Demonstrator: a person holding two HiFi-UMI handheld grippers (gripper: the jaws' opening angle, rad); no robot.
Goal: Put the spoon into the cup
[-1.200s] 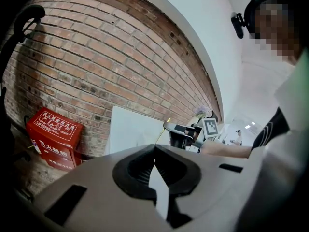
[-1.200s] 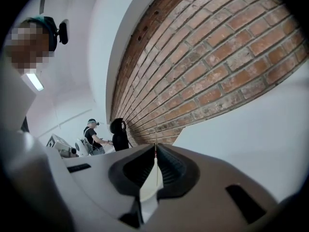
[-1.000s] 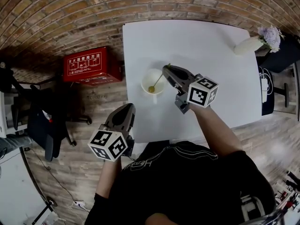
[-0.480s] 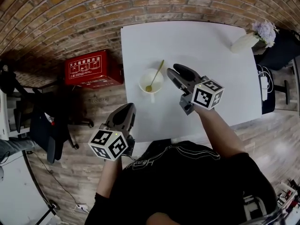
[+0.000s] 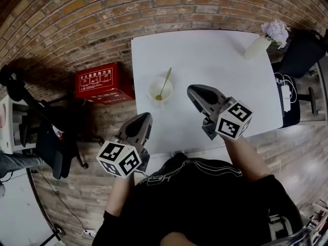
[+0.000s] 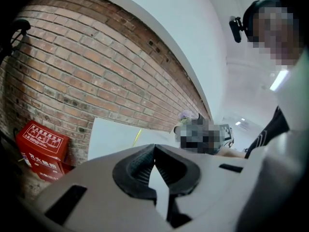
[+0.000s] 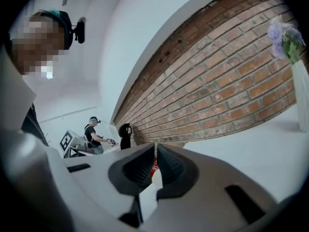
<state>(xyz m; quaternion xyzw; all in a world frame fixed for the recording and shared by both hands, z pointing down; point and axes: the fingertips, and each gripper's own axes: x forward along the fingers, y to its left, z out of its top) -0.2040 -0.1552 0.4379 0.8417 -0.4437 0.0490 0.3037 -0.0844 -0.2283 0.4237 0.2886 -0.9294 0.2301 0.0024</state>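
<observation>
A white cup [image 5: 159, 90] stands near the left edge of the white table [image 5: 220, 55]. A gold spoon [image 5: 165, 82] leans inside it, bowl down and handle up; its handle [image 6: 136, 137] also shows in the left gripper view. My right gripper [image 5: 190, 88] [image 7: 155, 145] hovers to the right of the cup, apart from it. Its jaws are closing to a thin slit with nothing between them. My left gripper [image 5: 145, 116] [image 6: 153, 146] is shut and empty, held off the table's near left corner.
A white vase of pale flowers [image 5: 258, 44] [image 7: 299, 95] stands at the table's far right corner. A red box [image 5: 97, 80] lies on the floor to the left, beside a brick wall. Chairs stand at the left [image 5: 51, 142] and right [image 5: 302, 55]. Another person [image 7: 94, 132] is far off.
My right gripper let go of the spoon's handle and drew back to the right, toward me. The spoon stays leaning in the cup. The left gripper barely shifted.
</observation>
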